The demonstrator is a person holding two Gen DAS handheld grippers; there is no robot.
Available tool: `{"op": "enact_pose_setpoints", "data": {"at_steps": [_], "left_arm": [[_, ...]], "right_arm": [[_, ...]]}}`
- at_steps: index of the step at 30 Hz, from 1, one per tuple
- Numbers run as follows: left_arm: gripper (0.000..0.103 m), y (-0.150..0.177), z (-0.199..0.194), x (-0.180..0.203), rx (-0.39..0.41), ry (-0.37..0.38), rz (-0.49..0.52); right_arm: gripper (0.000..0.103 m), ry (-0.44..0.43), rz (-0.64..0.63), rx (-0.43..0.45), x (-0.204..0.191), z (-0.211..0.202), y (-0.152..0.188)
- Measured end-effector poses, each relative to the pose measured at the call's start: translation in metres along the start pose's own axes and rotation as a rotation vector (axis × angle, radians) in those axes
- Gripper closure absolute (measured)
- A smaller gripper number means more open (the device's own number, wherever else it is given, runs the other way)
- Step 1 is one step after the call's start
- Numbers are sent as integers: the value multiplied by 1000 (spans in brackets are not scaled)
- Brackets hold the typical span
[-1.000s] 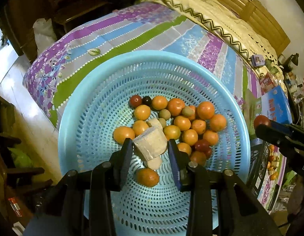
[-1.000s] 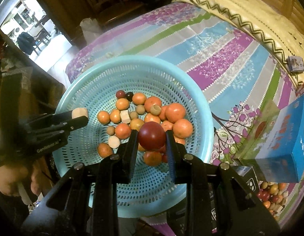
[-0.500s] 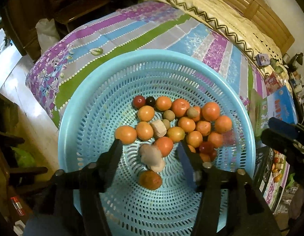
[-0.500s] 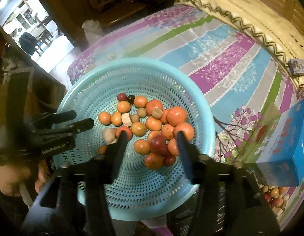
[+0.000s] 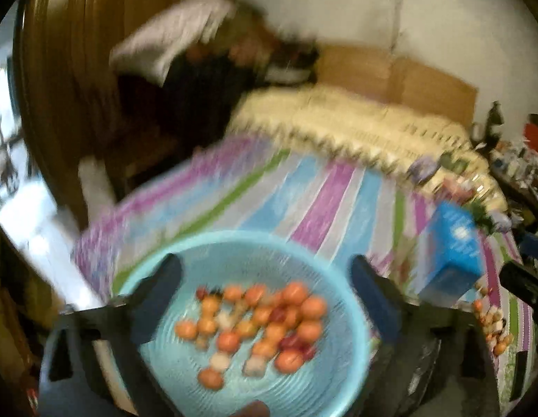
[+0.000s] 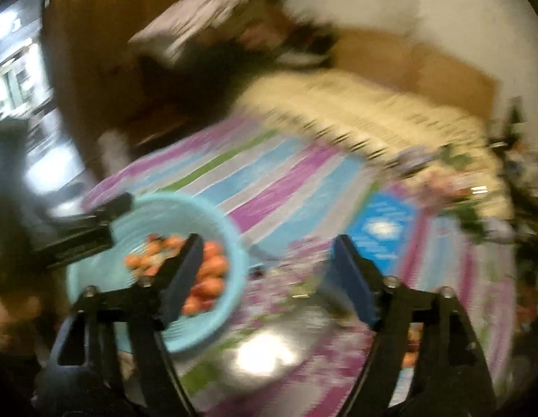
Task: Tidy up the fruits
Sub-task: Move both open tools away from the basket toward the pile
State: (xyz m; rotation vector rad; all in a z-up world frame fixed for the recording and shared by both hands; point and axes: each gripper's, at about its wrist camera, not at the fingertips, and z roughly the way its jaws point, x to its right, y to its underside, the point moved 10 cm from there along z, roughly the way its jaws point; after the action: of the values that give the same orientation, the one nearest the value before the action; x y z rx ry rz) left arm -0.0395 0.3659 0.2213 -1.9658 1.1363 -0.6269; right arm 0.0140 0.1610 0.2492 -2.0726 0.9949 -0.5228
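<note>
so both frames are super blurry right now, bear with us. landmark for everything is the blue basket (image 5: 342, 299), the perforated one sitting on the striped bedspread (image 5: 303, 201).

the fruits (image 5: 258, 319) are piled in the middle of the basket, mostly orange ones with a few dark red ones and a couple of pale chunks on the side nearest us. makes sense, a wide bowl like that keeps round stuff from rolling off the bed.

our left gripper (image 5: 265, 285) hangs above the basket with its jaws opening wide and nothing between them, just the pile showing through the gap. our right gripper (image 6: 265, 260) is off to the right of the basket, over the bedspread, jaws also opening and empty. our guess is both are spread because they've just let go and there's nothing left to hang onto.

compared with a second ago: the left one had a pale chunk pinched over the basket and the right one had a dark red fruit. both pieces are now down in the basket with the rest. the views also tilt up and pull back, so the basket looks smaller and lower, and the wall and headboard (image 5: 401, 80) beyond the basket show now. the blue box (image 5: 449, 243) sits right of the basket, and more fruit is visible past it, so we're probably heading there.
</note>
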Motion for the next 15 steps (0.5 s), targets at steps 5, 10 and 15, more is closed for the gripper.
{"op": "enact_pose_setpoints", "data": {"at_steps": [5,10,15], "left_arm": [[0,-16,-38,75,66,170,18],[0,-7,-56,133,97,196,85],[0,7,-67,194,87,205,158]], "right_arm": [[9,206,72,111,74,-66,23],[9,306,151,119,132,-104,58],[9,336,211,137,167,-132,80]]}}
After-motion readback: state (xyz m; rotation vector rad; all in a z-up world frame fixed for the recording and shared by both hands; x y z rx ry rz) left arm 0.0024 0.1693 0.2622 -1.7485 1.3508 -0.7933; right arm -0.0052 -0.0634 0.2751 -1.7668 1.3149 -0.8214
